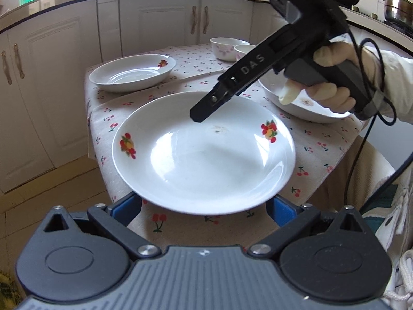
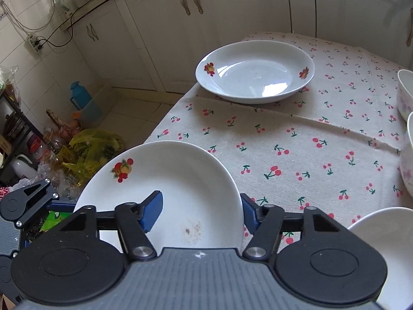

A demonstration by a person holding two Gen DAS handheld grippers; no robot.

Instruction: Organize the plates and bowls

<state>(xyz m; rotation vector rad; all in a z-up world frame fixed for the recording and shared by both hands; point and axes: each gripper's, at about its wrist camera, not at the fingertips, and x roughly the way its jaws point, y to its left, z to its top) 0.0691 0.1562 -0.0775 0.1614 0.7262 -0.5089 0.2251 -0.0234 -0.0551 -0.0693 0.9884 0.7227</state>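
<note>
A white plate with fruit prints (image 1: 204,152) (image 2: 165,188) sits at the near corner of the cherry-print table (image 1: 322,139) (image 2: 284,142). My left gripper (image 1: 205,205) is open, with its blue pads (image 1: 129,208) spread wide and their tips hidden under the plate's near rim. My right gripper (image 2: 201,210) (image 1: 206,106), held by a gloved hand (image 1: 333,95), straddles the opposite rim. One pad is over the plate's inside and the other just outside the rim, with a gap left. A second fruit plate (image 1: 133,73) (image 2: 255,71) lies farther back. Two floral bowls (image 1: 223,47) (image 2: 405,93) stand beyond.
Another white plate (image 1: 304,104) (image 2: 387,245) lies under the right hand. White cabinets (image 1: 160,23) close off the far side. Bags and bottles (image 2: 85,152) crowd the floor beside the table. A steel pot (image 1: 398,9) sits on the counter at far right.
</note>
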